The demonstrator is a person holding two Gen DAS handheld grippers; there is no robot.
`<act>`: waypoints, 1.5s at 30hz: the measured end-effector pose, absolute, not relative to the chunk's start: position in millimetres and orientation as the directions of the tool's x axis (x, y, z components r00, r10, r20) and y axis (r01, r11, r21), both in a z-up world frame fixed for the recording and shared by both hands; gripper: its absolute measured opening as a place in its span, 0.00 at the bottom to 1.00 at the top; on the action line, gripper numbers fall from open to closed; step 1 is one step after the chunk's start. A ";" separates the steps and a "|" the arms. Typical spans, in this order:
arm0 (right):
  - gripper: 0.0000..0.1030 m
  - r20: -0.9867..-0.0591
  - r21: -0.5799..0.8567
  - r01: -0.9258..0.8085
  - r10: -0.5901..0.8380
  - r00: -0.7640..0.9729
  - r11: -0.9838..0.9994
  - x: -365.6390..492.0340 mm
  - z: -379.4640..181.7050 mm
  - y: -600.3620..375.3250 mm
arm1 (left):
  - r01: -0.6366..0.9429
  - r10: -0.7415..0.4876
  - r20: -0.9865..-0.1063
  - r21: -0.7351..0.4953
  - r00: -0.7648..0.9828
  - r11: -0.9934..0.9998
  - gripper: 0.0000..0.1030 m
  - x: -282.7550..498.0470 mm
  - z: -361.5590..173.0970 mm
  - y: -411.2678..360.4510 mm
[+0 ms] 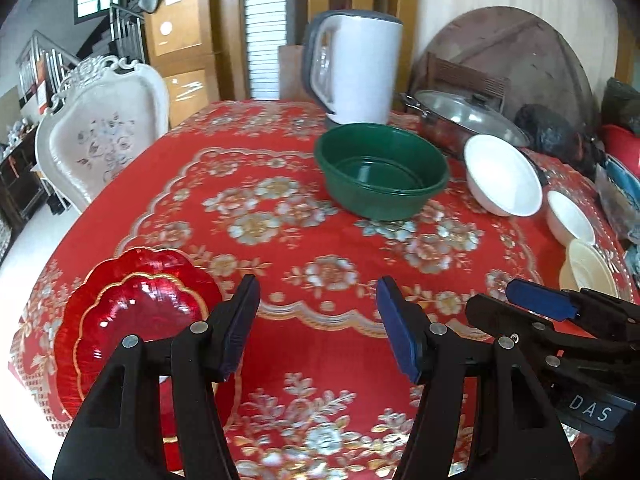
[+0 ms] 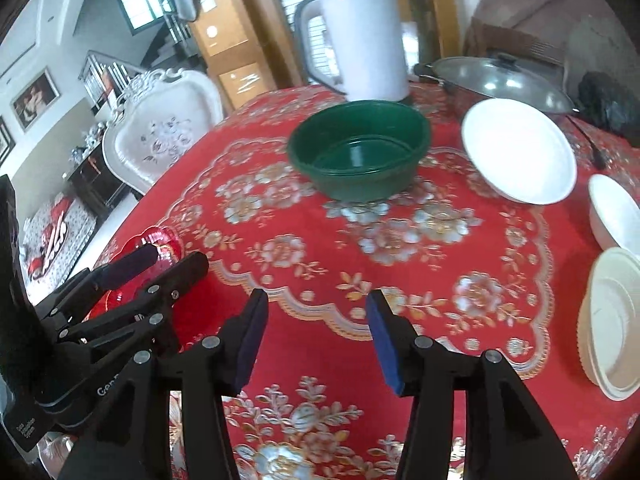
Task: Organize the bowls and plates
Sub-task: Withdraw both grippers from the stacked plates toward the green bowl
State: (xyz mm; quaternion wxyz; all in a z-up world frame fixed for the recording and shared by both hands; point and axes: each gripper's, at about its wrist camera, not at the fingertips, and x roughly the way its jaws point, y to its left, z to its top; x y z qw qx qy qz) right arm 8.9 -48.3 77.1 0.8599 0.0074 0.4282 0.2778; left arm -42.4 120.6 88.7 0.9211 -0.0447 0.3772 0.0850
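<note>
Both grippers hover over a table under a red floral tablecloth (image 1: 304, 240), side by side, each angled down at the cloth. Left gripper (image 1: 316, 324) has its jaws parted about halfway, nothing between the blue pads, only cloth showing in the gap. Right gripper (image 2: 316, 328) is likewise part open and empty; it sits just right of the left one, whose fingers show at the left edge of the right wrist view. Red scalloped glass plates (image 1: 136, 312), apparently 2 stacked with the smaller on top, lie at the near left corner of the table, just beside and partly behind the left gripper's left finger, not gripped. Green bowls (image 1: 380, 176), nested, at least 2 by the doubled rims, sit upright mid-table toward the far side, well apart from both grippers. Behind them stands a white electric kettle (image 1: 356, 72) with a grey handle. Right of the green bowls is a large white bowl (image 2: 520, 152), tilted, near a lidded steel pan (image 2: 504, 80). A smaller white bowl (image 2: 616, 212) sits nearer along the right edge, and a stack of cream plates or shallow bowls (image 2: 612, 320) is nearest, well right of the right gripper; the exact count is hard to tell at the fisheye edge. A white carved chair (image 1: 100, 136) stands at the table's far left.
</note>
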 end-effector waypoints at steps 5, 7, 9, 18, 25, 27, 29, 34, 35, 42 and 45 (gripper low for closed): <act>0.50 -0.733 0.268 -0.445 0.481 0.482 0.855 18.0 75.1 -67.3 | -0.164 0.108 -0.706 -0.012 0.700 0.986 0.59 -34.7 88.1 104.8; 0.50 -0.734 0.272 -0.438 0.479 0.482 0.857 20.9 74.7 -73.1 | -0.157 0.103 -0.708 -0.012 0.699 0.987 0.59 -31.8 87.5 99.7; 0.51 -0.733 0.277 -0.432 0.480 0.483 0.858 23.2 75.1 -77.6 | -0.149 0.097 -0.710 -0.011 0.698 0.989 0.59 -29.1 87.2 95.0; 0.51 -0.731 0.287 -0.417 0.479 0.487 0.862 31.7 73.7 -90.3 | -0.136 0.093 -0.717 -0.003 0.691 0.991 0.59 -22.8 83.9 85.4; 0.51 -0.733 0.295 -0.412 0.481 0.481 0.862 34.9 71.0 -93.8 | -0.132 0.090 -0.722 -0.002 0.686 0.991 0.59 -20.9 81.2 83.2; 0.51 -0.734 0.296 -0.411 0.480 0.480 0.862 36.1 70.1 -94.6 | -0.130 0.088 -0.725 -0.003 0.684 0.991 0.59 -20.7 79.8 83.1; 0.51 -0.734 0.298 -0.409 0.481 0.479 0.862 37.1 69.3 -95.1 | -0.131 0.090 -0.727 0.000 0.681 0.991 0.59 -20.4 78.9 83.0; 0.51 -0.737 0.297 -0.409 0.479 0.476 0.863 38.7 68.5 -95.0 | -0.136 0.094 -0.730 0.001 0.677 0.991 0.59 -19.1 76.9 83.9; 0.51 -0.738 0.295 -0.408 0.477 0.477 0.864 38.9 68.3 -94.8 | -0.136 0.094 -0.731 0.001 0.676 0.991 0.59 -18.4 76.5 84.1; 0.51 -0.743 0.296 -0.406 0.475 0.471 0.865 42.9 65.3 -94.4 | -0.140 0.104 -0.732 0.012 0.674 0.990 0.59 -13.4 74.7 84.4; 0.51 -0.748 0.289 -0.410 0.471 0.468 0.865 44.8 65.3 -92.1 | -0.146 0.110 -0.732 0.014 0.673 0.989 0.59 -9.8 74.5 86.7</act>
